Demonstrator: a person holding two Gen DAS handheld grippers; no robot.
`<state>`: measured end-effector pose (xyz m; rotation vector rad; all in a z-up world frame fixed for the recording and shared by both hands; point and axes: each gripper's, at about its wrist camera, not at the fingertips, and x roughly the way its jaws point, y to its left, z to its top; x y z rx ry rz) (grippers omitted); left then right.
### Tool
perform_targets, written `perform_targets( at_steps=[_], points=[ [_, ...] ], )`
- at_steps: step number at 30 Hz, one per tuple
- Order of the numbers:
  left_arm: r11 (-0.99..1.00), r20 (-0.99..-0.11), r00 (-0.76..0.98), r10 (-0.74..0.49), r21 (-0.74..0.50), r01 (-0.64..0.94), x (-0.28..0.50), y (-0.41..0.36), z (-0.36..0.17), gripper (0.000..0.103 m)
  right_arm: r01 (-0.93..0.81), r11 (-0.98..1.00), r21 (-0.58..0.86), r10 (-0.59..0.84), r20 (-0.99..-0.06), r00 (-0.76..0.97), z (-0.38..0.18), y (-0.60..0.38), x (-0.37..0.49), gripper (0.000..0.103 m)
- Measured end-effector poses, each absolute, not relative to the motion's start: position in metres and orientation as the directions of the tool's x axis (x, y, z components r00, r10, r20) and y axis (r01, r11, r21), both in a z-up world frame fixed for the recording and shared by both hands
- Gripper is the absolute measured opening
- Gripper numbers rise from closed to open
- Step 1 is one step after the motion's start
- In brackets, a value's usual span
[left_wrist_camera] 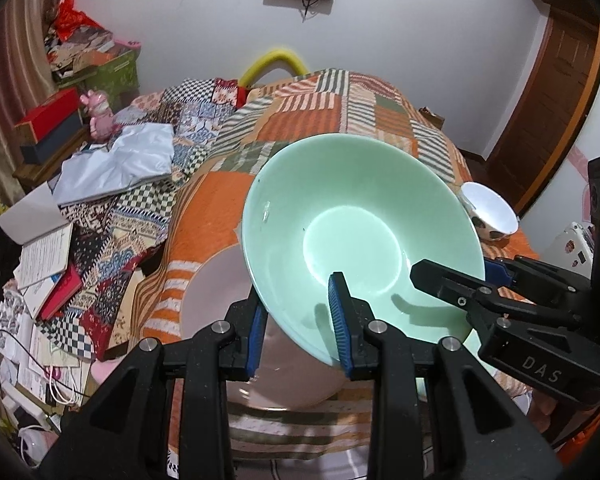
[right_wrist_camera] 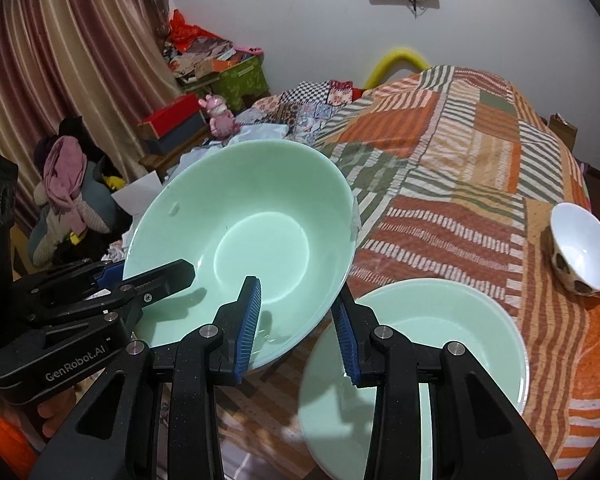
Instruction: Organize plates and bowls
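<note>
Patchwork bedspread covers the bed that serves as work surface. Both grippers clamp the near rim of one green bowl, left gripper and right gripper each with one finger inside and one outside, holding it tilted and clear of the bed. A pink plate lies beneath on the left, a second green bowl on the right, probably the nesting target. A small white bowl sits near the bed's right edge; open bedspread lies beyond.

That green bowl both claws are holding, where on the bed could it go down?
Bare quilt lies beyond the green plate, left of the small white bowl. Crowded: the near edge, with that plate and a pink plate; papers clutter the far left.
</note>
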<state>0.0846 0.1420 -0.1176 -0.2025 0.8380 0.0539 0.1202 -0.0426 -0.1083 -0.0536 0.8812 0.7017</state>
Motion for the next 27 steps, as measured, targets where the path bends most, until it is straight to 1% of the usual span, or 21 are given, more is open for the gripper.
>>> perform_targets(
  at_steps=[16, 27],
  points=[
    [0.957, -0.814, 0.58, -0.028, -0.189, -0.218, 0.076, 0.176, -0.169, 0.03, -0.611, 0.75, 0.254, 0.52, -0.797, 0.306, -0.146, -0.007, 0.116, 0.033],
    [0.95, -0.824, 0.566, -0.022, -0.194, -0.246, 0.076, 0.188, -0.182, 0.03, -0.623, 0.74, 0.254, 0.514, -0.811, 0.279, -0.154, 0.001, 0.116, 0.032]
  ],
)
